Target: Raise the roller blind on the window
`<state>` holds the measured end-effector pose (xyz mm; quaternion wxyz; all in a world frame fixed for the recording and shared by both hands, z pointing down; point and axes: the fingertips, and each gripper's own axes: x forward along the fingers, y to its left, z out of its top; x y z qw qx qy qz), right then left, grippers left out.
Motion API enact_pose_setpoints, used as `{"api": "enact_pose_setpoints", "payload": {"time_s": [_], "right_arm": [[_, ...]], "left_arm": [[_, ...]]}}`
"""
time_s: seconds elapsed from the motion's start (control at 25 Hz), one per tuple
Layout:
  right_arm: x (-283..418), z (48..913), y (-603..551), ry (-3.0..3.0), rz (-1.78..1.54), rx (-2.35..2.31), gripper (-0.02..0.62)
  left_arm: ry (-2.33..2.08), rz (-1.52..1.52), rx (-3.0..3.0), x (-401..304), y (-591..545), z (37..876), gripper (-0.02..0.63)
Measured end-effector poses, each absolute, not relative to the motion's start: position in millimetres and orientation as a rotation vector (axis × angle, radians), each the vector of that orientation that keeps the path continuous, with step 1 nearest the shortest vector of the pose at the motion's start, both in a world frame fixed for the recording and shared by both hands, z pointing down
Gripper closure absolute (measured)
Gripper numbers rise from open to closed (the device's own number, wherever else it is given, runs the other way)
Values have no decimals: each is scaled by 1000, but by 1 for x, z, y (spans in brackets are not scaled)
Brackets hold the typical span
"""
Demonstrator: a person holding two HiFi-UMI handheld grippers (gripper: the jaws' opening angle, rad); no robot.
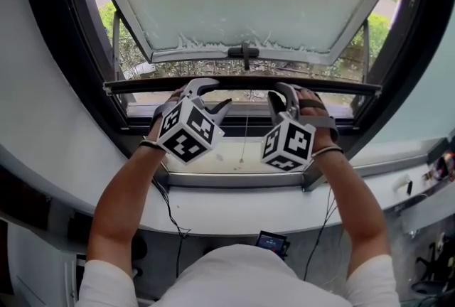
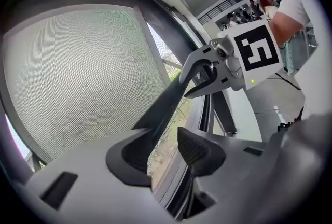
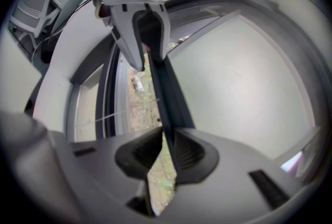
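The roller blind point(image 2: 78, 78) hangs part-way down the window. Its dark bottom rail point(image 1: 142, 85) runs level across the opening a little above the window sill point(image 1: 213, 162), with a strip of daylight and greenery between sill and rail. Both tools meet that rail over the middle of the sill, side by side but apart from each other. The left tool point(image 1: 217, 94) stands wide open astride the rail: the rail lies against one pad, and daylight shows between it and the other pad. The right tool point(image 1: 279, 101) is about half closed, with its pads on the rail from both sides. A thin cord point(image 1: 245, 135) hangs toward the sill between the two tools.
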<state>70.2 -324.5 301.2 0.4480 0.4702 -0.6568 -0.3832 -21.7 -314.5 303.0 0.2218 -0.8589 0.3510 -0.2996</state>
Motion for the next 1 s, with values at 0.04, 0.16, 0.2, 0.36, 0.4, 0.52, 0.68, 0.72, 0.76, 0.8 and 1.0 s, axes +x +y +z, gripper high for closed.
{"api": "enact_pose_setpoints", "payload": {"time_s": [0.04,0.16,0.2,0.36,0.4,0.52,0.68,0.72,0.76,0.8,1.0], "right_arm": [[70,299,-325,-1625,-954,1168,515],[71,288,-326,-1620,-972,1183,515],[70,284,-326,-1620,-980,1190,515],[70,265,-327,-1624,-1004,1219,515],[70,260,-327,-1624,-1008,1223,515],[70,252,-328,-1620,-1026,1234,515],[69,247,-327,-1619,-1037,1240,515],[69,247,-327,-1619,-1039,1241,515],[69,246,-327,-1620,-1041,1243,515],[69,246,-327,-1621,-1043,1246,515],[69,239,-327,-1622,-1061,1260,515]], "left_arm": [[976,-825,-2366,-22,-315,300,448],[990,-809,-2351,-22,-317,290,448],[995,-799,-2348,-22,-318,286,447],[1008,-764,-2352,-22,-319,266,448],[1009,-758,-2352,-22,-319,262,448],[1015,-739,-2346,-22,-320,253,448],[1020,-734,-2339,-22,-320,249,448],[1020,-735,-2339,-23,-320,249,448],[1019,-735,-2340,-23,-319,248,448],[1019,-736,-2341,-23,-319,248,448],[1015,-736,-2331,-23,-319,241,448]]}}
